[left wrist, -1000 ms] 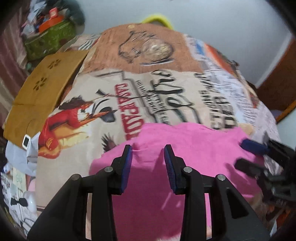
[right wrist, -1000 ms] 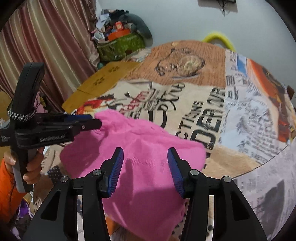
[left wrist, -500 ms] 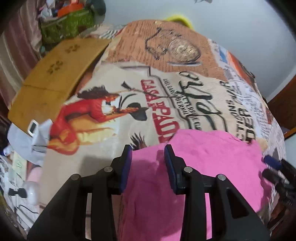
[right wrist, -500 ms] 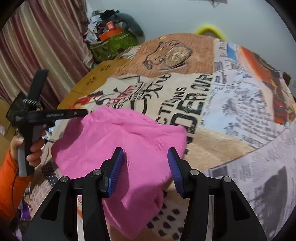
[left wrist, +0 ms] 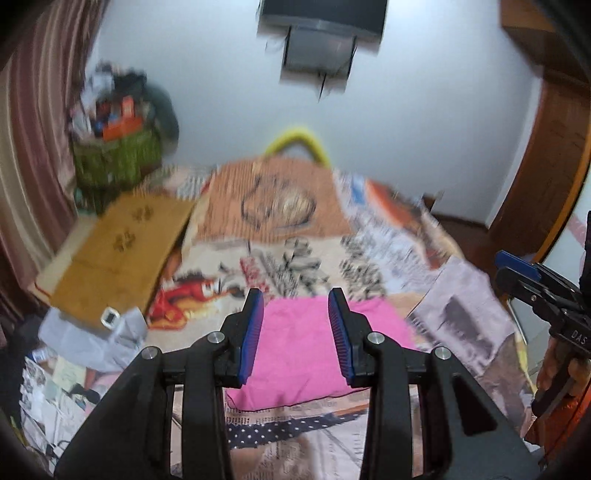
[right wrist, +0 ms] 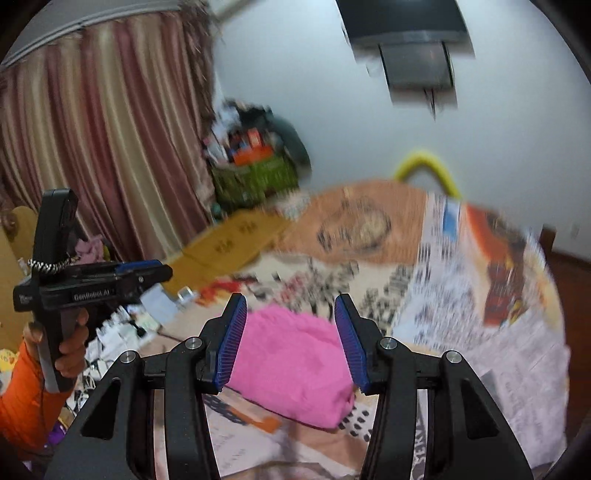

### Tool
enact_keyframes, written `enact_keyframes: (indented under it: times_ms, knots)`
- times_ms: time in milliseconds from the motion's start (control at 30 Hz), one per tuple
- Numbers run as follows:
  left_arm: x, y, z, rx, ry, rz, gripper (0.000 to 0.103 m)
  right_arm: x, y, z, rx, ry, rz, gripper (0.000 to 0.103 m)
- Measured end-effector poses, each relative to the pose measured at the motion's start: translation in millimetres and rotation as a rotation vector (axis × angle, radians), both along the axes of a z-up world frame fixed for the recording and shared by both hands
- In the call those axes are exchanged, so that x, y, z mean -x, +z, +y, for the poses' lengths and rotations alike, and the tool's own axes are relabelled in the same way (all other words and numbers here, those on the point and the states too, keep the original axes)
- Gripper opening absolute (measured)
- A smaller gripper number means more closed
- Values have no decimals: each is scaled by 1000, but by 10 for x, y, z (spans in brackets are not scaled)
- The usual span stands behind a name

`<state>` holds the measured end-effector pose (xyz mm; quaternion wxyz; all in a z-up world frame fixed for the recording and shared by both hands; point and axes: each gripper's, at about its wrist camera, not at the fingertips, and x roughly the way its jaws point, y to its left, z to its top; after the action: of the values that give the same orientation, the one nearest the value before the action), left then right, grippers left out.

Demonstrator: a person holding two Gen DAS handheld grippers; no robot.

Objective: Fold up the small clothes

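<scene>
A pink folded garment lies near the front edge of the table with the printed cloth. It also shows in the right wrist view. My left gripper is open and empty, raised above and behind the garment. My right gripper is open and empty, also raised above the garment. The right gripper shows at the right edge of the left wrist view, and the left gripper shows at the left of the right wrist view. Both views are blurred.
A brown cardboard box lies at the table's left side. A green basket of clutter stands by the striped curtain. A yellow hoop shows behind the table. A dark box hangs on the wall.
Both grippers have lifted up and pulled back from the pink garment. The garment now looks smaller and lies folded near the table's front edge.
</scene>
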<state>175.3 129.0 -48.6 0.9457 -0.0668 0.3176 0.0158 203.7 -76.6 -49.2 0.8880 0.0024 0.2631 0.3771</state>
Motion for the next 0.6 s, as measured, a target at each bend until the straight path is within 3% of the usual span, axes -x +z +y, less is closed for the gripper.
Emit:
enact_keyframes:
  times_ms: [233, 433, 533, 600]
  knots:
    - [924, 653, -369, -65, 13, -247, 39, 733, 554, -174, -88, -14, -197, 46]
    - [1528, 812, -648, -136, 52, -371, 45, 1222, 691, -282, -159, -25, -260, 46]
    - [1735, 823, -716, -136, 70, -402, 55, 1409, 701, -302, -188, -43, -267, 46]
    - [1836, 824, -737, -132, 85, -420, 61, 1480, 691, -297, -193, -54, -274, 64]
